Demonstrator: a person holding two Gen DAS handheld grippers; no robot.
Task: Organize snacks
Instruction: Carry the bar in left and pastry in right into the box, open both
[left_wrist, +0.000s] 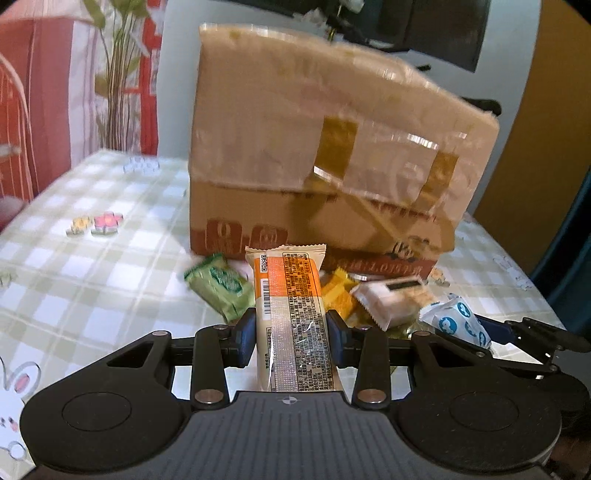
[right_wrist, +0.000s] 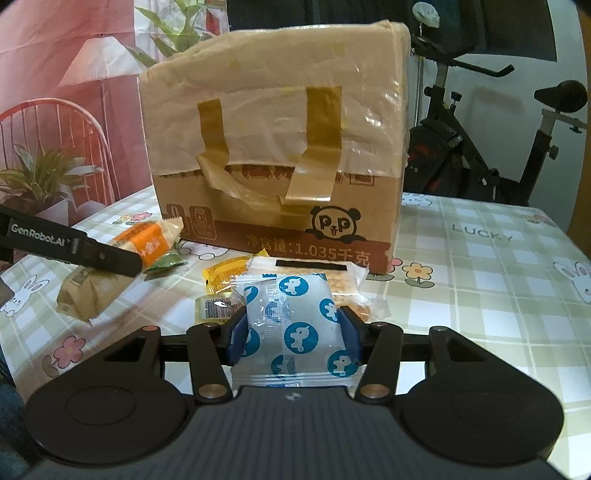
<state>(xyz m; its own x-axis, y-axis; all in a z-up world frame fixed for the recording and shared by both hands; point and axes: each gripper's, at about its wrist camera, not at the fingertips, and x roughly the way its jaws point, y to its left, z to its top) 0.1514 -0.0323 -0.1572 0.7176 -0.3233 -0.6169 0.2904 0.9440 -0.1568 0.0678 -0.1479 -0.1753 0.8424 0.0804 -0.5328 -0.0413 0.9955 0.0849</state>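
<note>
Grippers clamp snacks: left gripper (left_wrist: 291, 325) pinches an orange bar (left_wrist: 291, 314), right gripper (right_wrist: 291, 328) a blue-spotted packet (right_wrist: 295, 325), both before the box (right_wrist: 277, 147); each should clear its rim before letting go.

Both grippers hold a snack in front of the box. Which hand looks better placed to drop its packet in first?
Probably the left. Its gripper grips the orange bar, already lifted clear of the pile. The right gripper holds the blue-dotted packet low over the other snacks. The box stands ahead of both.
</note>
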